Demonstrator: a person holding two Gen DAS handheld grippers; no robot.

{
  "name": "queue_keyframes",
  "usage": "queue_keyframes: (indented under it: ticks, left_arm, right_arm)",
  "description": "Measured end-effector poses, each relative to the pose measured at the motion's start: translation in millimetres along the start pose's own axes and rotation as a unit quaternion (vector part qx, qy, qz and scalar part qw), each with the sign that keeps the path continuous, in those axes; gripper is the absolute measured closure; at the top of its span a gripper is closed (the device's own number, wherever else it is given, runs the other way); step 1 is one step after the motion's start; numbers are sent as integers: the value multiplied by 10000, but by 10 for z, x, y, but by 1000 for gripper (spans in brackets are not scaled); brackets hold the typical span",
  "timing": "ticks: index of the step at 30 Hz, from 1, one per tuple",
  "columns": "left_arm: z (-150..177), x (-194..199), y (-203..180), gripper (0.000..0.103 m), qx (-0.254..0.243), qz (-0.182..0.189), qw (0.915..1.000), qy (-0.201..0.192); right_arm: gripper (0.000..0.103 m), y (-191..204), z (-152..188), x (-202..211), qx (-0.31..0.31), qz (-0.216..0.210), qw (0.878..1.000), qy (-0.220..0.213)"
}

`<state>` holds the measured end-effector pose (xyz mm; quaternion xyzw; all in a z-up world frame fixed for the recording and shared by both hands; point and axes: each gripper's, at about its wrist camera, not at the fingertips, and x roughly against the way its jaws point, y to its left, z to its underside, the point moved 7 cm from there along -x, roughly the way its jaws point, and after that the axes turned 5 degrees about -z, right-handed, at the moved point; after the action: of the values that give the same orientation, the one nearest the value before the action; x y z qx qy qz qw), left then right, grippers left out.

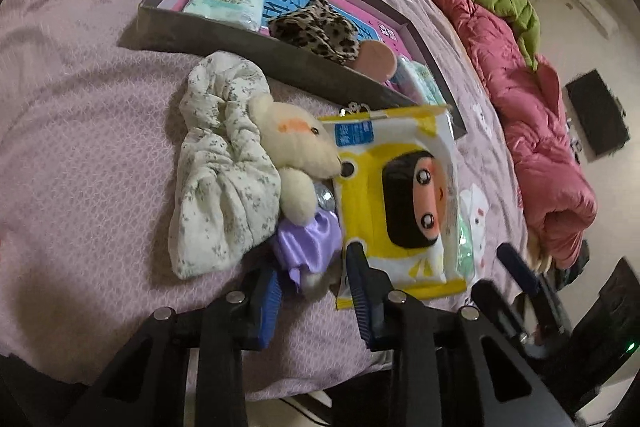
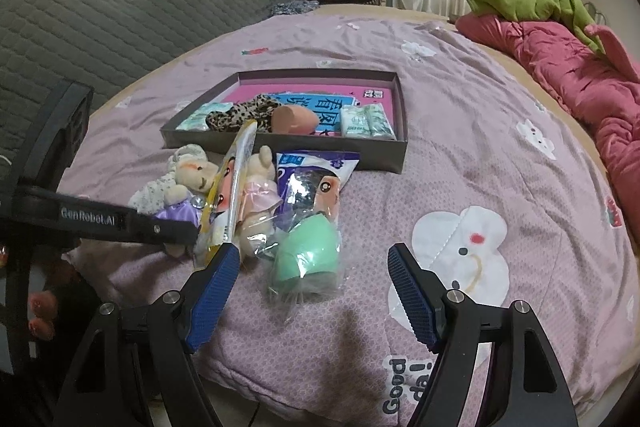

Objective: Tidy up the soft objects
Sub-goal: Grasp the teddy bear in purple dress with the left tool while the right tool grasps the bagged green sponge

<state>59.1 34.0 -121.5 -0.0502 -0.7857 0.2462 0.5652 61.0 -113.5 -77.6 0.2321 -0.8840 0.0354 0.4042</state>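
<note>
The left gripper, jaws moderately apart, seems to pinch the yellow cartoon packet (contact is hard to see), just right of the plush bear. The right gripper gapes wide around the green sponge bag.

Box on bed, toys & pkts just in front, quilt far right

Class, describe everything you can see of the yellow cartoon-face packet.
The yellow packet is a flat, glossy plastic pouch printed with a black-haired cartoon face and a blue label. The right wrist view shows it tilted on edge. The left gripper is near its lower corner; a grip is unclear. It leans against the plush bear.
</note>
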Motion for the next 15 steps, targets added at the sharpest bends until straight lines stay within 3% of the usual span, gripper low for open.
queue_keyframes:
  ticks: [15]
  left_arm:
    - [-200, -169, 34, 73, 349, 275, 9990, 50]
  right_arm:
    - [25, -93, 43, -353, -115, -52, 9993, 348]
